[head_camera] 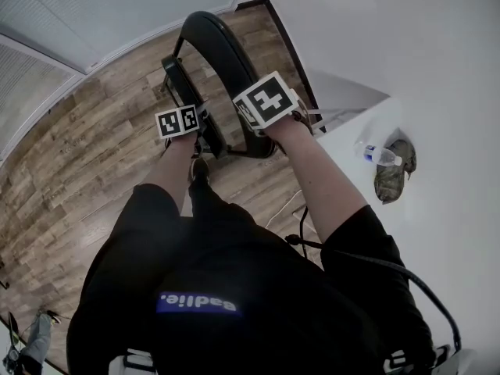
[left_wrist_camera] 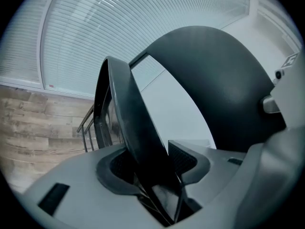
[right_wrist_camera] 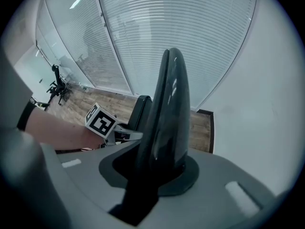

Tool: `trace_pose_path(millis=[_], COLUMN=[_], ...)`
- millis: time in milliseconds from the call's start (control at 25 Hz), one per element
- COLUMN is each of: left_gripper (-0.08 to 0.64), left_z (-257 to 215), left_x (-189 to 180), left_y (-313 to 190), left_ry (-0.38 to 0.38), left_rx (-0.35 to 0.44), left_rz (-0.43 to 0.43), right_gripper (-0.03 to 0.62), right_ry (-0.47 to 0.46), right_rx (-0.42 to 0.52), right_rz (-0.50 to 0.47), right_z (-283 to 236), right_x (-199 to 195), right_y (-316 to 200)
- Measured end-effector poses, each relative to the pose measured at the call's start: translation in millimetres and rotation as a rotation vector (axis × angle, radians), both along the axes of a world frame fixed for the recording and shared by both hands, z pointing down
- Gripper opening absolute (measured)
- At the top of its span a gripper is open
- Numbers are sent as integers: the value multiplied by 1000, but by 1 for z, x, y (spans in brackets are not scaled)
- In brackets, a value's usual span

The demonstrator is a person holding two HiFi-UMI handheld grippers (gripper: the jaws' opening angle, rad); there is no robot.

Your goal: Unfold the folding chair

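**Folding chair (head_camera: 226, 53) gripped in both claws, upright on the wood floor (head_camera: 86, 162)**

Head view: the black chair stands on the floor just in front of the person, near a white wall. The left gripper (head_camera: 205, 139) sits at the chair's nearer, lower panel. The right gripper (head_camera: 264, 127) is just beside it on the tall arched backrest (head_camera: 212, 30). To the right, a white table (head_camera: 445, 241) bears a water bottle (head_camera: 381, 155) and a camouflage-patterned item (head_camera: 394, 176).

Left gripper view: the jaws are clenched on the edge of the dark seat panel (left_wrist_camera: 126, 118), which rises from between them, tilted left. The backrest looms to the right, with pale wall showing in the gap between the two panels. Window blinds (left_wrist_camera: 119, 27) fill the background.

Right gripper view: the jaws are clamped on the rim of the backrest, which stands straight up out of them. The left gripper holds the seat panel just to the left, a bare forearm (right_wrist_camera: 57, 128) behind it. A tripod (right_wrist_camera: 57, 87) stands far off by the blinds.
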State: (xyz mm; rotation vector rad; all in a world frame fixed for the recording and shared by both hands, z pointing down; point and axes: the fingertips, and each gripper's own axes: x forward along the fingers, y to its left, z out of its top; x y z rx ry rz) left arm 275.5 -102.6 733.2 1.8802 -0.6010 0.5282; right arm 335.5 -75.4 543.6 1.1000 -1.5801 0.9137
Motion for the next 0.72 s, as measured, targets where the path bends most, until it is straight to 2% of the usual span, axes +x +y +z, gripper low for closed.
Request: trace_pose_path(millis=[160,360,720], left_gripper=[183,170,172], left_z=[4,18,61], left_x=[-44,-102,-197], left_y=[-2,4,10], left_ry=[27,90,130], left_rx=[-7,-52,-108], left_rz=[-24,-88,-133], right_gripper=[84,81,81], right_ry=[-15,-50,-102], right_rx=[-7,-9,-14], right_rz=[0,-2,-3], right_z=[5,12,34], right_x=[-15,-31,-61], right_y=[-5,-2,-1])
